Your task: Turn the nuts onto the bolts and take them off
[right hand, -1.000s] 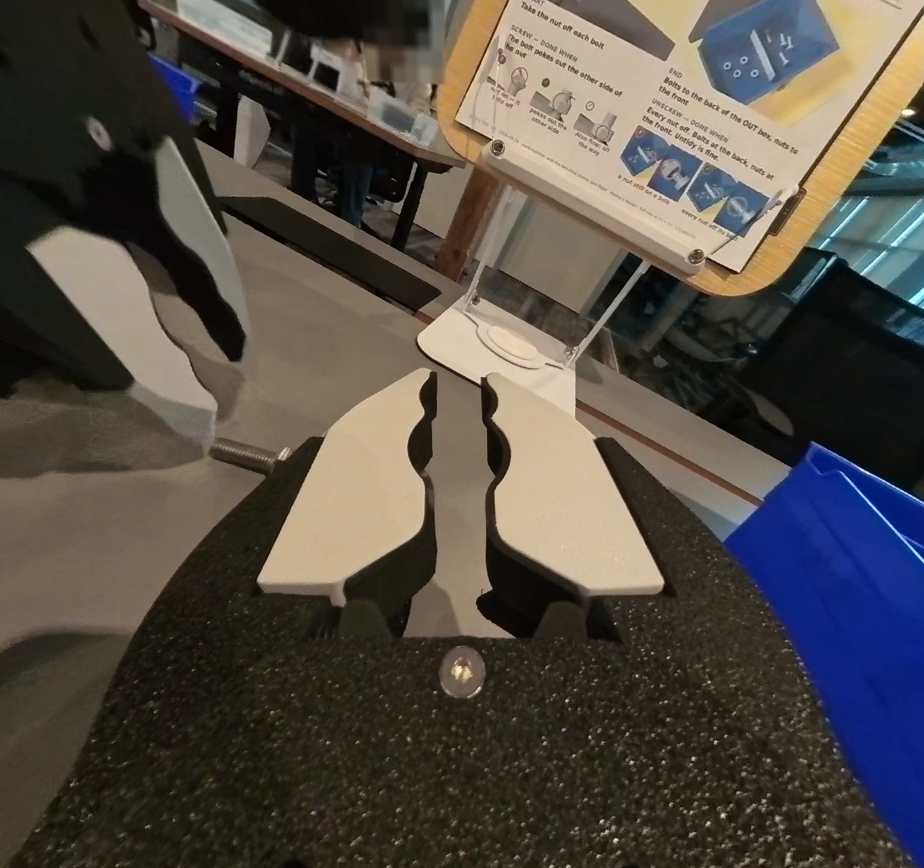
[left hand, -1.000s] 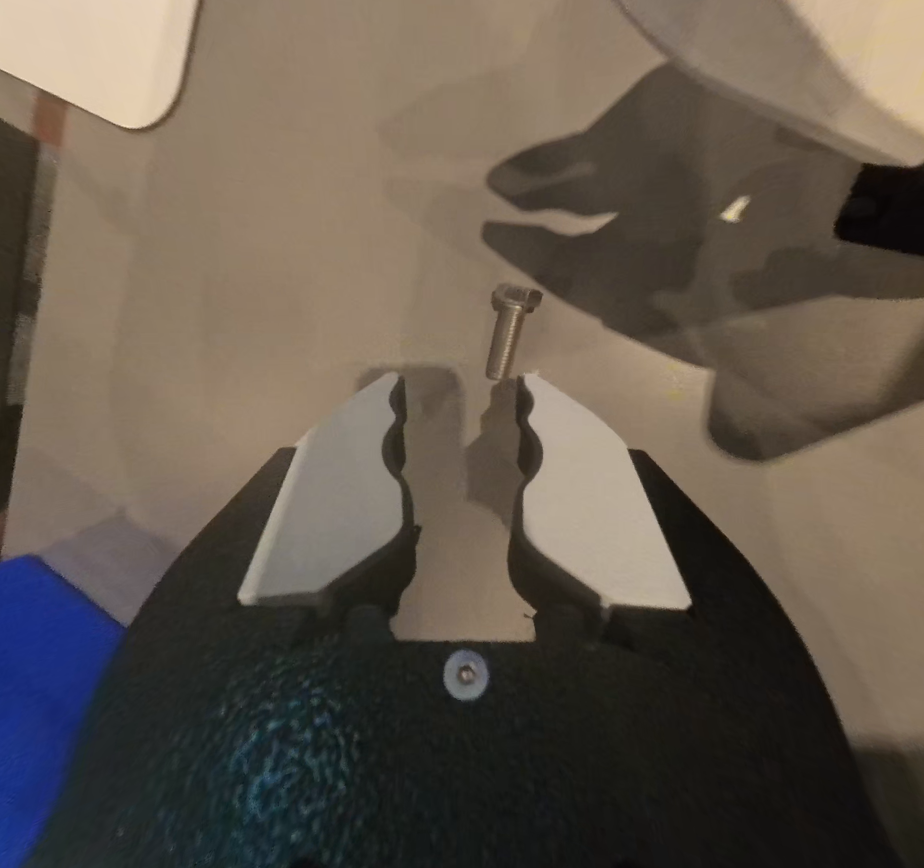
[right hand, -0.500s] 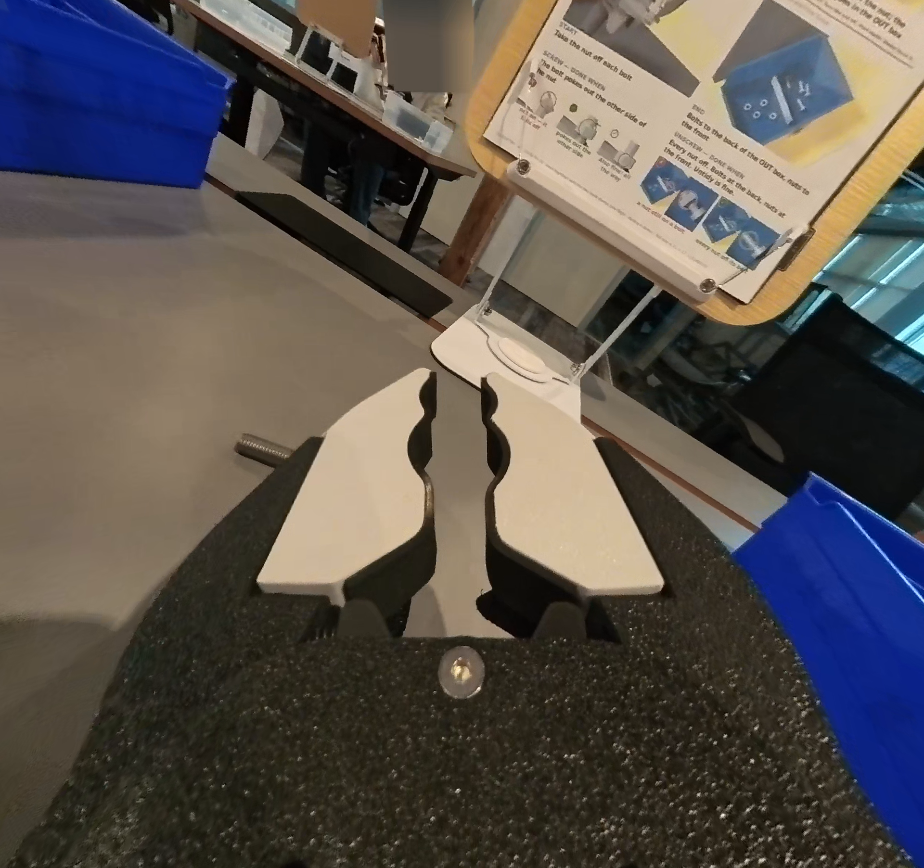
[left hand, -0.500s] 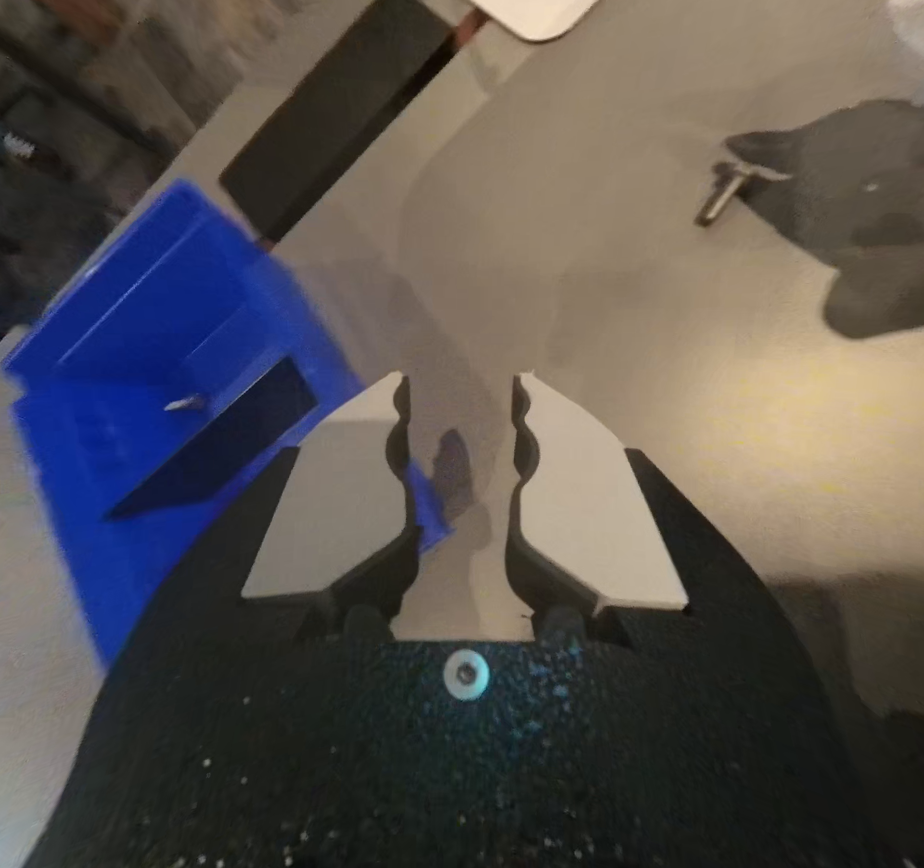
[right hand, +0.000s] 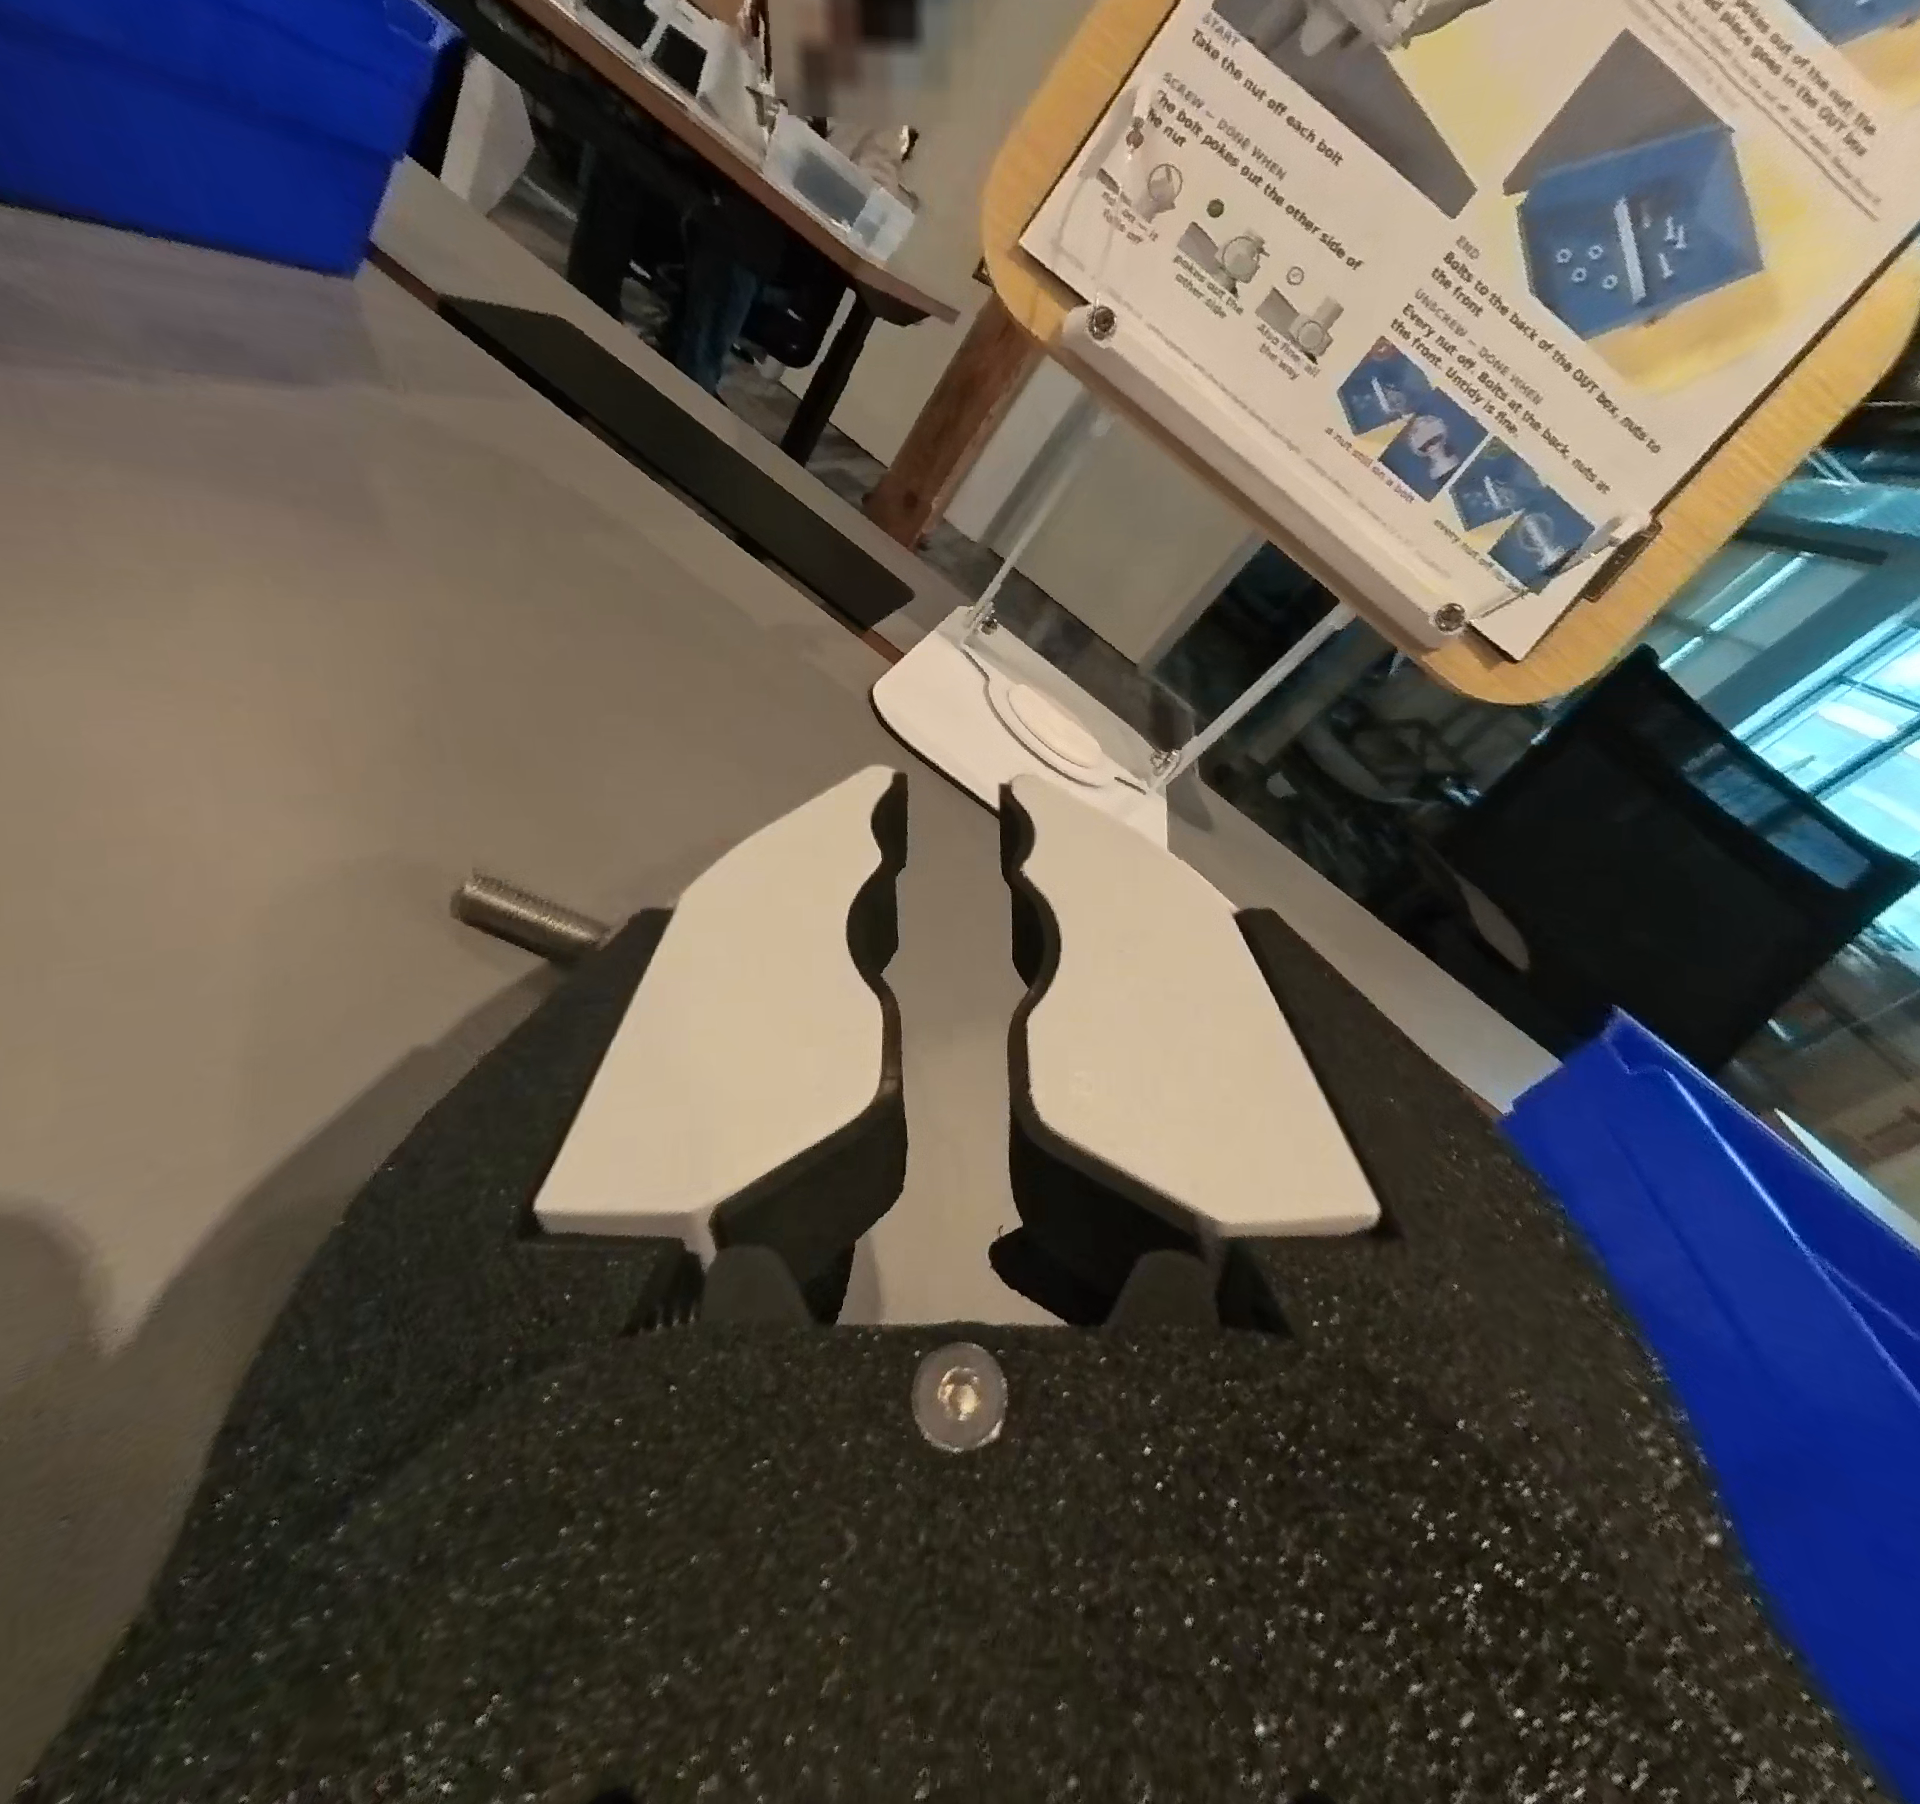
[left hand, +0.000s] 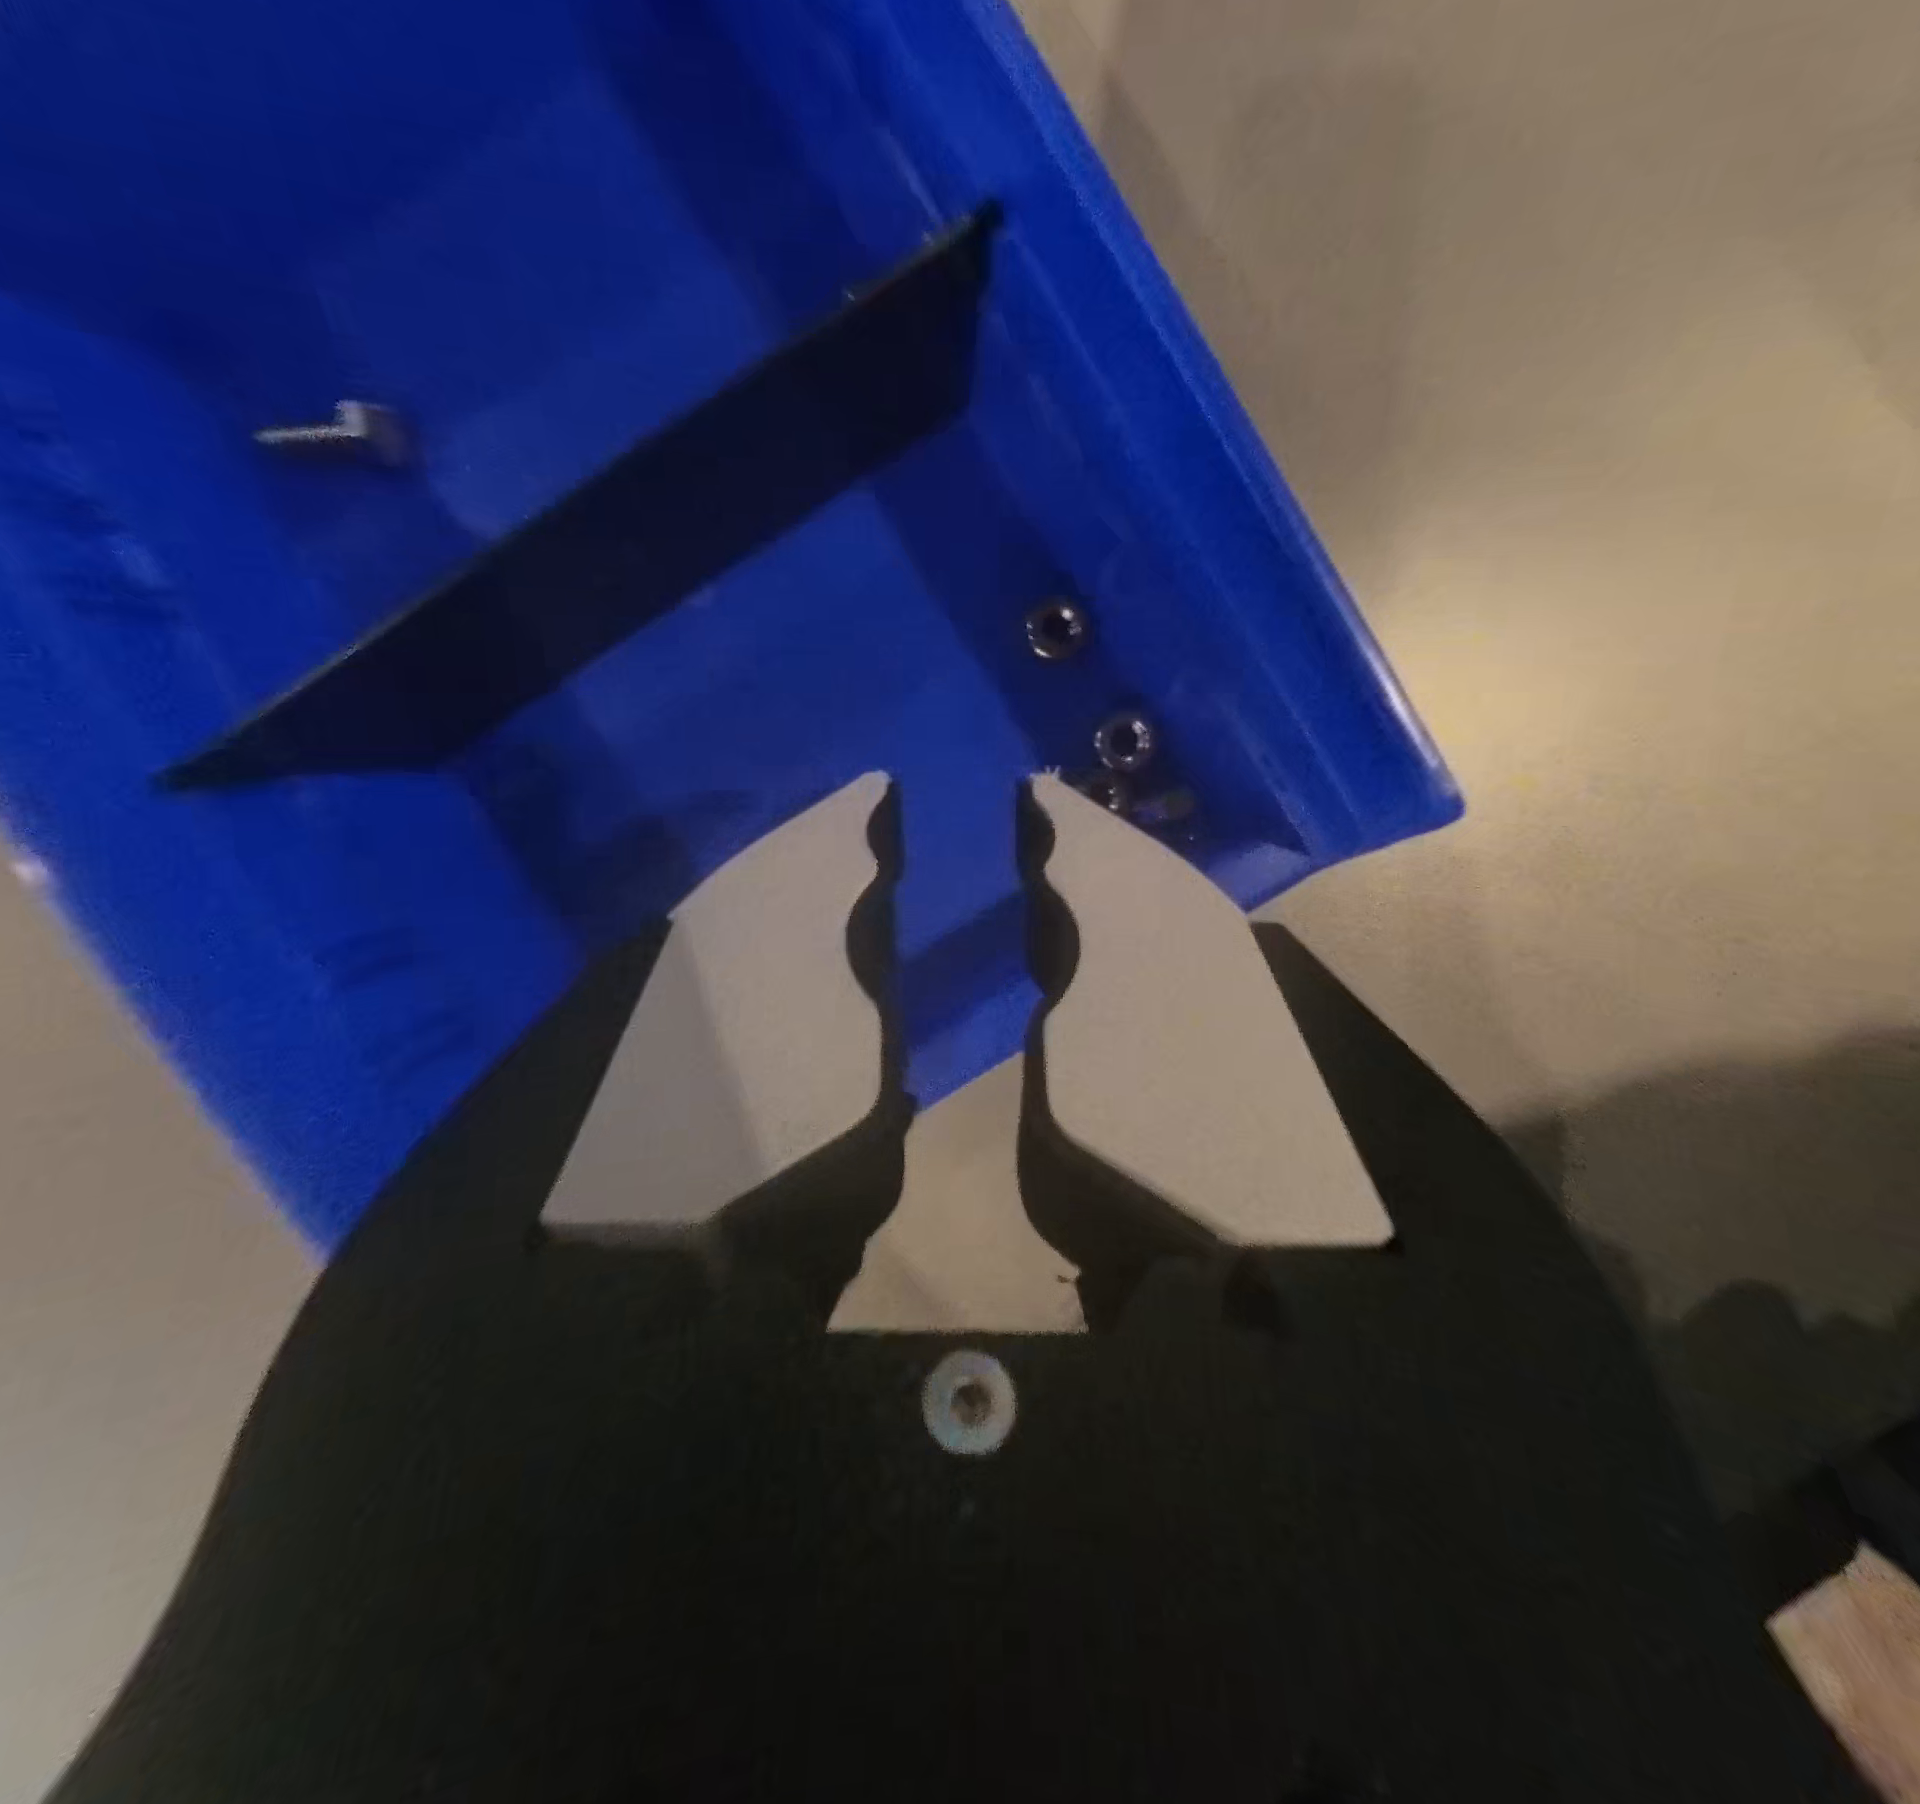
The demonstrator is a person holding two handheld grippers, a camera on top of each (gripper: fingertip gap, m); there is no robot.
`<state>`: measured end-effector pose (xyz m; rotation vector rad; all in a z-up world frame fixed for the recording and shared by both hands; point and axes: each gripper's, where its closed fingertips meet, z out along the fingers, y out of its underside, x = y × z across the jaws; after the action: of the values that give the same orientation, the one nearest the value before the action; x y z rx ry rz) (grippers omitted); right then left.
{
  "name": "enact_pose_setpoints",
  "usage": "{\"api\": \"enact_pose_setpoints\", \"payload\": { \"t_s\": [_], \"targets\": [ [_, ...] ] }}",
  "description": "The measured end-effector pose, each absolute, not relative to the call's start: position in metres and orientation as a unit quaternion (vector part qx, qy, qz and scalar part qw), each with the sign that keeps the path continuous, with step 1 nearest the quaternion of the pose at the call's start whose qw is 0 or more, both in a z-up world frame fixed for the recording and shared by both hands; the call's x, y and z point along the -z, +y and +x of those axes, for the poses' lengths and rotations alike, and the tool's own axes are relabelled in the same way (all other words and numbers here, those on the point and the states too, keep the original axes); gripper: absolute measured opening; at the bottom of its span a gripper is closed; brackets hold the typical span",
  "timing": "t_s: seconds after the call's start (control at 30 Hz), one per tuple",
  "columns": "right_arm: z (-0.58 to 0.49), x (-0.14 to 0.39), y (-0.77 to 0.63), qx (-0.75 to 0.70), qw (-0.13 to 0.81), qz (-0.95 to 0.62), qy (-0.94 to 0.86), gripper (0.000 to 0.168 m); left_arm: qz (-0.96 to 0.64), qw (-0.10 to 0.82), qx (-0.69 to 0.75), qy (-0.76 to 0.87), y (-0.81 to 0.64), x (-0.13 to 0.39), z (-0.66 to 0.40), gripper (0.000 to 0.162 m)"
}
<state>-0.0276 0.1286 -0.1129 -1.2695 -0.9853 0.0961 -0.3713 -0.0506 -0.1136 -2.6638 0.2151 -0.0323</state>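
Item: left gripper (left hand: 956, 798), jaws parted a little and holding nothing, poised over the near corner of a blue bin (left hand: 1195, 466) split by a dark divider (left hand: 623, 528). Contents, near compartment: loose nuts (left hand: 1055, 630) lying along the side wall, one (left hand: 1124, 742) just ahead of the right fingertip, and what seems to be a third at the very tip, though blur makes the count unsure. Contents, far compartment: one bolt (left hand: 332, 433), lying flat beyond the divider. Item: right gripper (right hand: 951, 793), jaws likewise slightly apart and empty, low over the grey counter (right hand: 312, 663), with a second bolt (right hand: 525, 913) lying on the counter just beside its left finger, threaded end showing. Also present: another blue bin (right hand: 1714, 1287) at the right edge, and an instruction board (right hand: 1455, 248) on a white stand (right hand: 997, 715) at the back. Hazards, as judged: the nuts sit tight against the wall and the corner, so a finger may strike plastic before closing, or push a nut flat against the wall. A nut pinched off-centre may well tip or spring out of the jaws. The narrow jaw gap may ride over a nut instead of straddling it. The counter bolt, being round, may roll if nudged by the right gripper.
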Motion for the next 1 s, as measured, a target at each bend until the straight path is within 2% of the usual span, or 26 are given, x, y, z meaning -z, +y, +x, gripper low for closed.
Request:
{"api": "enact_pose_setpoints", "payload": {
  "t_s": [0.17,0.33,0.47,0.7,0.87,1.0],
  "targets": [
    [-0.026,0.116,0.132,-0.030,0.689,-0.576,-0.439,0.017,-0.964,0.179,0.064,0.187,-0.050,0.145,-0.355,0.010],
    [-0.026,0.118,0.134,-0.020,0.688,-0.577,-0.440,0.017,-0.955,0.111,0.069,0.267,-0.052,0.170,-0.350,0.012],
    [-0.026,0.118,0.134,-0.016,0.687,-0.577,-0.441,0.017,-0.960,0.087,0.044,0.264,-0.042,0.184,-0.352,0.010],
    [-0.027,0.119,0.134,-0.019,0.686,-0.577,-0.442,0.017,-0.932,0.141,0.033,0.332,-0.025,0.182,-0.344,0.021],
    [-0.027,0.118,0.134,-0.021,0.687,-0.576,-0.442,0.017,-0.915,0.125,-0.004,0.384,-0.020,0.192,-0.346,0.024],
    [-0.028,0.118,0.134,-0.024,0.688,-0.576,-0.441,0.017,-0.917,0.109,0.017,0.384,-0.017,0.196,-0.343,0.033]
  ]
}}
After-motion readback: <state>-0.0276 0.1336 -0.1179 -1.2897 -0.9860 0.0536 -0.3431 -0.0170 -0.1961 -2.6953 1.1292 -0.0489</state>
